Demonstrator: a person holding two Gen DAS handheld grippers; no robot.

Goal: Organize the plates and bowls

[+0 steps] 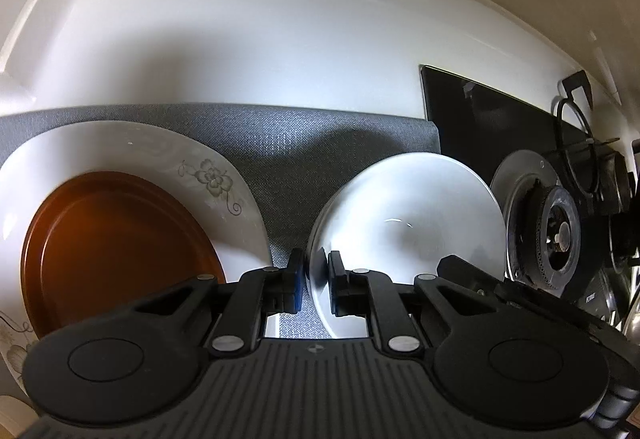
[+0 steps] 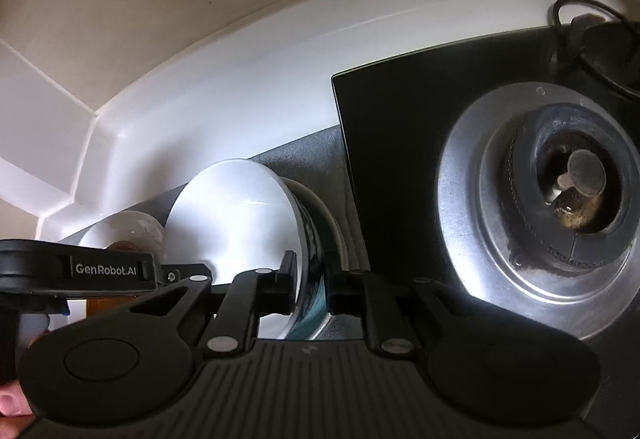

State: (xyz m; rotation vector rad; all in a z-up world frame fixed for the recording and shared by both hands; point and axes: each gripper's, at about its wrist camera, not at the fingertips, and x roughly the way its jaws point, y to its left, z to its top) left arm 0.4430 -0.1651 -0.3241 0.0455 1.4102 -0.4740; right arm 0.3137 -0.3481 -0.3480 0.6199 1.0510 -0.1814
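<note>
The left gripper (image 1: 316, 279) pinches the near rim of a white bowl (image 1: 408, 223), one black finger outside the wall and one inside, blue pad on the outer finger. The bowl is glossy, round and smooth, with a bright glint in its hollow. It sits over a grey woven mat (image 1: 288, 151) on the counter (image 1: 240, 39), a white, smooth surface with a raised moulded edge against a cream wall.

To the left on the mat lies a white plate (image 1: 132, 147), squarish with rounded corners and a pale grey flower print. A round brown plate (image 1: 116, 243), matte with a stepped rim, lies on top of it.

The right gripper (image 2: 310, 279) is closed on the bowl's (image 2: 236, 215) opposite side, and its jaws also take in a second bowl rim (image 2: 316, 235) just beneath, dark with teal streaks outside and white at the lip. Whether the two bowls are nested or only touching cannot be told. The left gripper's body, marked GenRobot.AI, shows at the left edge of the right wrist view.

Right of the mat is a black glass stove (image 2: 384, 143), its edge straight and glossy. A gas burner (image 2: 560, 195) sits in a round brushed-metal dish, with a dark ring and a scorched centre. Black iron pot supports (image 1: 576, 127) stand behind.
</note>
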